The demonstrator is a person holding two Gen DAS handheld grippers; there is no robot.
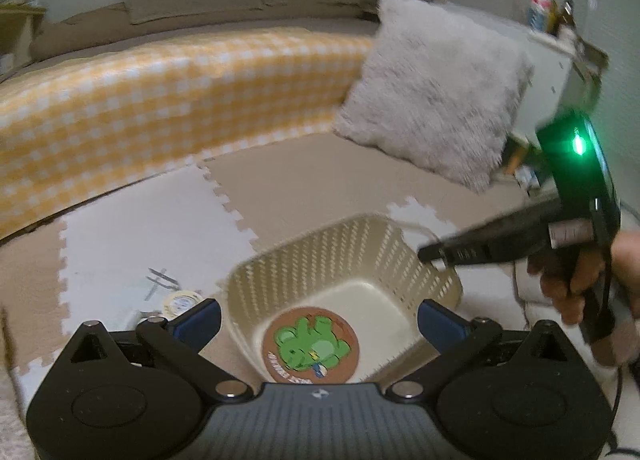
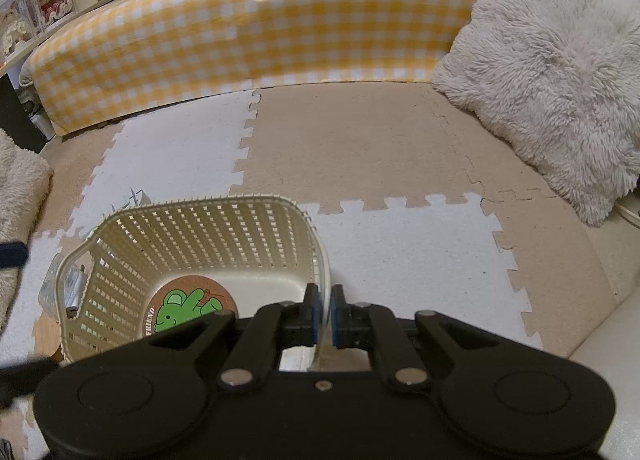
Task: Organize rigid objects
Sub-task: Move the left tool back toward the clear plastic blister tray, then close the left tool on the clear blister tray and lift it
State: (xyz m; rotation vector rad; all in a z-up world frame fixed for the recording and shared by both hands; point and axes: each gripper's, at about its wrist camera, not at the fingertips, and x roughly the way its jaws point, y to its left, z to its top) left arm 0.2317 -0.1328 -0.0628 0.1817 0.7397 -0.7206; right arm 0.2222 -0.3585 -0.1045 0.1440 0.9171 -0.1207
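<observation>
A cream lattice basket (image 1: 352, 226) stands on the foam floor mats. On its bottom lies a round brown coaster (image 1: 310, 346) with a green bear on it. My left gripper (image 1: 320, 320) hovers over the basket's near side, open, with nothing between its blue pads. A hand holds my right gripper (image 1: 432, 254) at the basket's right rim. In the right wrist view that gripper (image 2: 325, 302) is shut on the basket (image 2: 200, 202) rim, and the coaster (image 2: 188, 308) shows inside. One blue finger (image 2: 12, 254) of the left gripper shows at the left edge.
A tape roll (image 1: 180, 302) and dark clips (image 1: 160, 280) lie on the white mat left of the basket. A clear plastic case (image 2: 60, 288) sits against the basket's left side. A yellow checked cushion (image 2: 256, 28) runs along the back, and a fluffy pillow (image 2: 560, 72) leans at the right.
</observation>
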